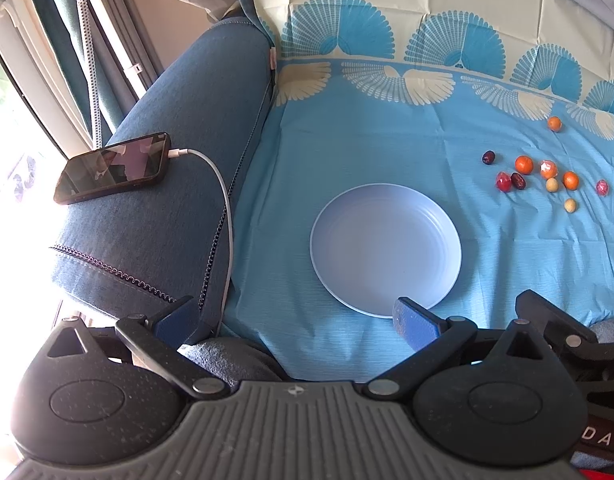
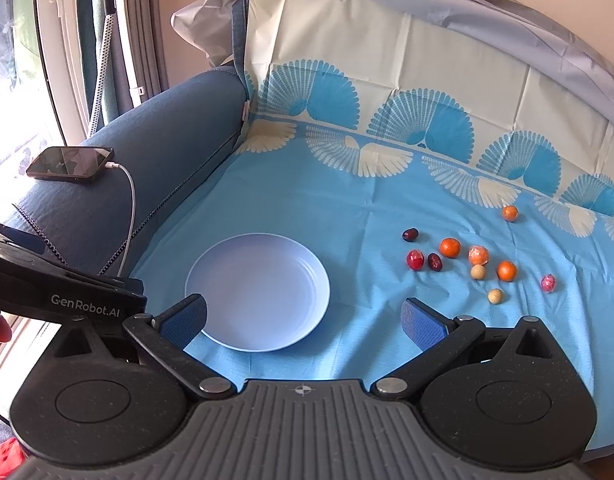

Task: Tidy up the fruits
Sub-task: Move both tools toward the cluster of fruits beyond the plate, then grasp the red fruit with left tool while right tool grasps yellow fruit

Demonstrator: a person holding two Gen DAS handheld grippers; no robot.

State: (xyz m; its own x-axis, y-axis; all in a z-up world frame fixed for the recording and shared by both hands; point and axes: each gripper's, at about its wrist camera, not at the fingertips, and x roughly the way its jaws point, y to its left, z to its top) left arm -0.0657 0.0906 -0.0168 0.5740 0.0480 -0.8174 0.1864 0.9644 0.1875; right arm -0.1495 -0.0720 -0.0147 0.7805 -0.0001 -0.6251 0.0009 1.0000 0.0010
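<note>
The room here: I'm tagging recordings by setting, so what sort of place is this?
Probably a living room at home: a blue sofa armrest with a charging phone on it, a cloth-covered seat serving as work surface, and a curtained window.

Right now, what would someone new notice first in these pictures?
Probably the empty pale-blue plate in the middle of the blue patterned cloth. To its right lies a loose scatter of small fruits, with bright small oranges standing out. On the blue sofa armrest at left, a phone lies plugged into a white cable.
</note>
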